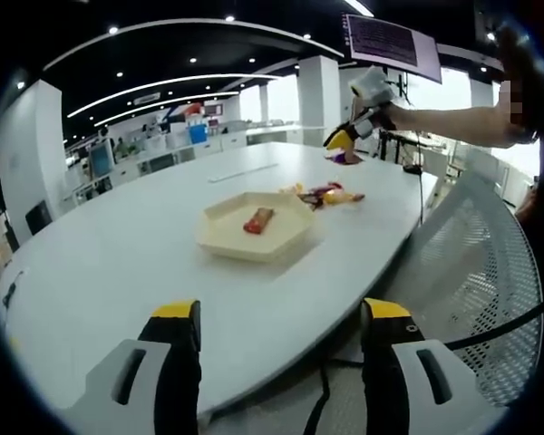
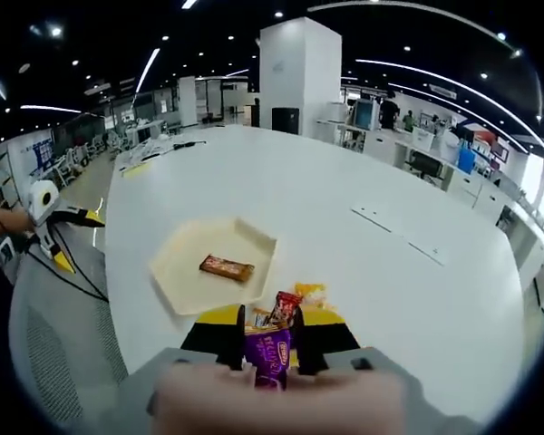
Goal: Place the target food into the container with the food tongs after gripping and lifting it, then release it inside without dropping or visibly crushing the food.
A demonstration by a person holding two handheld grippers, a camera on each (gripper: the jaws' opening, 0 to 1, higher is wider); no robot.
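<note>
Your left gripper [image 1: 281, 362] is hanging spread wide and holding nothing at the near table [image 1: 100, 263] edge in the left gripper view, with the cream hexagonal tray [image 1: 219, 237] at twelve o'clock holding a red snack bar [image 1: 258, 219], loose wrapped snacks [image 1: 329, 194] lying just beyond at one o'clock, and your right gripper [image 1: 343, 143] hovering above them. In the right gripper view, your right gripper [image 2: 270, 349] is pinching a purple wrapped snack [image 2: 268, 350] upright, the tray [image 2: 181, 272] sitting at eleven o'clock. You are handling something light, crinkly and probably slippery; I would grip mid-body, gently, since the contents may crush.
</note>
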